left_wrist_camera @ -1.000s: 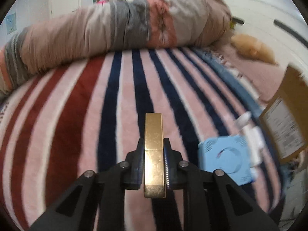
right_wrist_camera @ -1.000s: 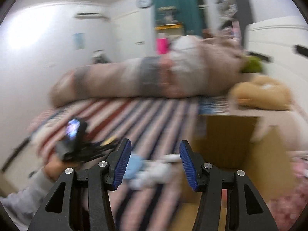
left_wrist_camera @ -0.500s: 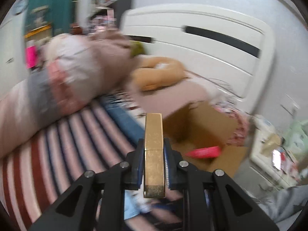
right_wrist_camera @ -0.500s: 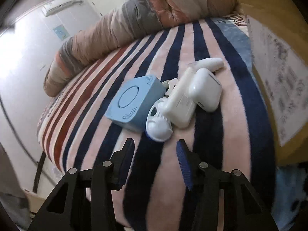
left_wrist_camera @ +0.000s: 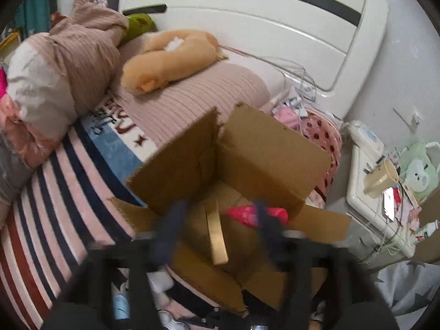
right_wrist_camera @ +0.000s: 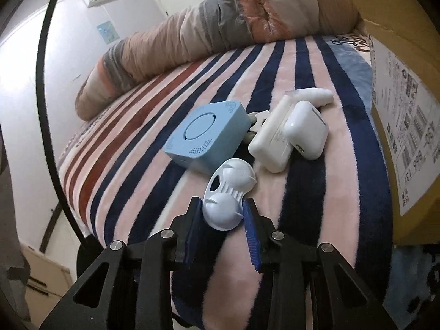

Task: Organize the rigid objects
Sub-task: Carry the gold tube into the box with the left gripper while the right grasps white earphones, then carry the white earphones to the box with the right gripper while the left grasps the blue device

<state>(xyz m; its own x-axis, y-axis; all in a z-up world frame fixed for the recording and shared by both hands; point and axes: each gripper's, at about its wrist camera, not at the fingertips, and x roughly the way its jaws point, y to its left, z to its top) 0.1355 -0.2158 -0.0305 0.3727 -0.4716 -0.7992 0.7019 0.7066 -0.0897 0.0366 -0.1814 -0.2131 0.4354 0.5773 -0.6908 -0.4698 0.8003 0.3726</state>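
Note:
My left gripper point(left_wrist_camera: 217, 220) is open and blurred above the open cardboard box point(left_wrist_camera: 264, 148). The gold bar point(left_wrist_camera: 216, 236) hangs free between the spread fingers over the box's inside, where a red object point(left_wrist_camera: 247, 214) lies. My right gripper point(right_wrist_camera: 222, 217) has its blue pads on both sides of a pale two-lobed plastic piece point(right_wrist_camera: 228, 195) on the striped blanket. Beyond it lie a light-blue square device point(right_wrist_camera: 206, 134), a white case point(right_wrist_camera: 305, 132) on a white block point(right_wrist_camera: 269, 145), and a white curved piece point(right_wrist_camera: 313, 95).
The box's labelled side point(right_wrist_camera: 407, 126) stands right of the objects. A rolled quilt point(right_wrist_camera: 220, 27) lies across the back of the bed. A tan plush point(left_wrist_camera: 170, 57) sits on the pillow by the headboard. A cluttered nightstand point(left_wrist_camera: 376, 200) stands at the right.
My left gripper swung over the box and opened, releasing the gold bar. My right gripper moved down to the blanket and closed in around the pale plastic piece.

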